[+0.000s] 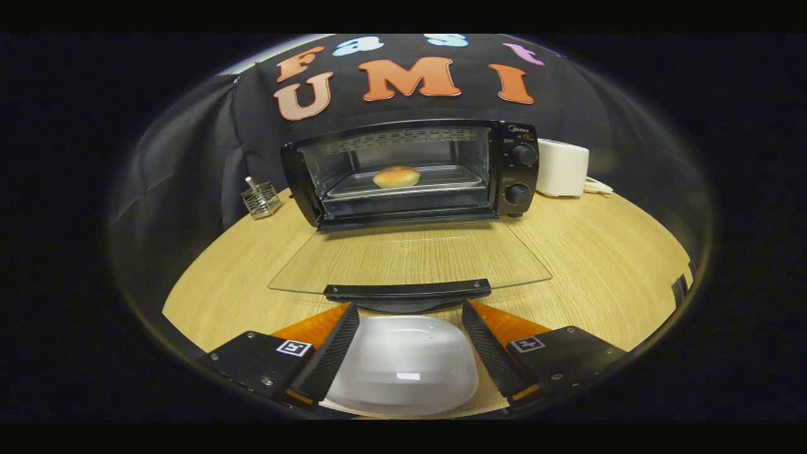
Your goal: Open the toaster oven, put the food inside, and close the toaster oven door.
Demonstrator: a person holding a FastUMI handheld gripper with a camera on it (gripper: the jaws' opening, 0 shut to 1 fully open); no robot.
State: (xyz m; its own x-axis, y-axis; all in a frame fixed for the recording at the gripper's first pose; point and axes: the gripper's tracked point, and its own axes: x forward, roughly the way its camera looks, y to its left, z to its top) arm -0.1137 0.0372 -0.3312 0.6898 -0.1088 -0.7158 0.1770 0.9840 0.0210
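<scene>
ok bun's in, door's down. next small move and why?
Probably ease the open gripper forward and under the door handle, then lift. The bun already sits on the oven tray, the glass door lies flat open, and the handle is just ahead of the fingers.

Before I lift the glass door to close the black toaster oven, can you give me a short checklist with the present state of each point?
1. Round golden bun lies on the metal tray inside the black toaster oven: ok.
2. Glass door is fully down, flat over the wooden table: ok.
3. Black door handle is just ahead of the fingers, unobstructed: ok.
4. Gripper is open, holding nothing: ok.
5. White plate below the fingers is empty: ok.
6. Door closed: not ok.
</scene>
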